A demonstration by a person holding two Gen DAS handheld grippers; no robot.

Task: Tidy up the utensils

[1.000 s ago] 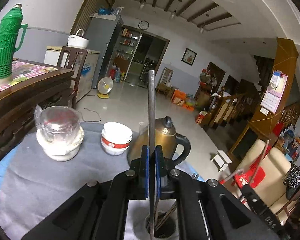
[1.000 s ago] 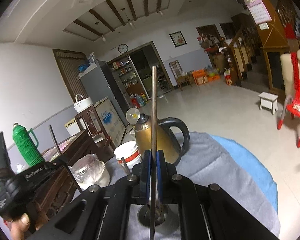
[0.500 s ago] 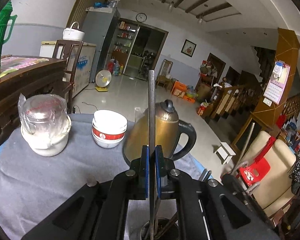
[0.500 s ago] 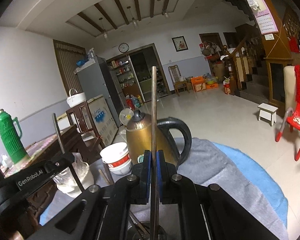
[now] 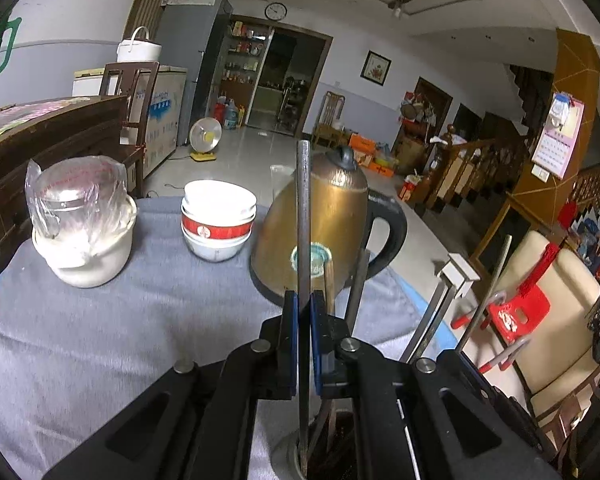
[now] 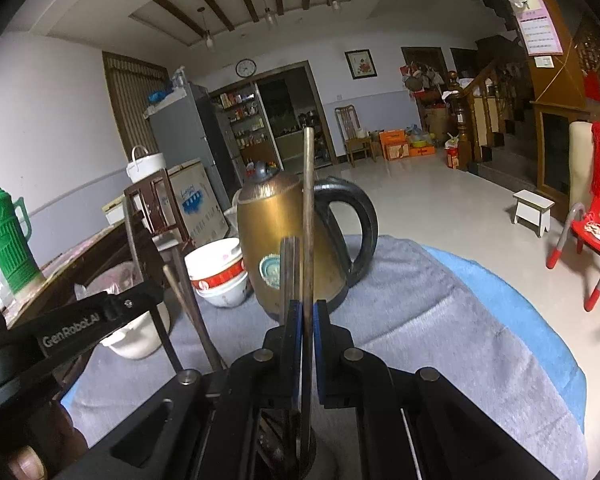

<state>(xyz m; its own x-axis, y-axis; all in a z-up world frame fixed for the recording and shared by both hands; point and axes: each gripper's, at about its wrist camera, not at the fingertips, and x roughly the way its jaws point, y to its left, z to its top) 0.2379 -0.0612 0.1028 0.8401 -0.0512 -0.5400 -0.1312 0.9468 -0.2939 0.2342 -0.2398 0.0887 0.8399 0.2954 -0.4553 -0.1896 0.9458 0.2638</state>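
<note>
My left gripper (image 5: 304, 308) is shut on a thin metal chopstick (image 5: 302, 208) that stands upright, its lower end down in a metal utensil holder (image 5: 288, 454) just below the jaws. Other utensils (image 5: 356, 288) lean in that holder. My right gripper (image 6: 308, 316) is shut on another upright metal chopstick (image 6: 308, 200), its lower end in the same holder (image 6: 300, 460). The left gripper (image 6: 72, 328) shows at the left of the right wrist view.
On the grey cloth (image 5: 120, 320) stand a brass kettle (image 5: 324, 216), stacked white bowls (image 5: 218, 220) and a plastic-wrapped jar on a white bowl (image 5: 80, 224). A dark wooden cabinet (image 5: 40, 144) is at the left. A red chair (image 6: 592, 240) stands off the table.
Both grippers have come down and forward toward the table. The chopsticks have sunk lower into the holder. The kettle and bowls look closer.
</note>
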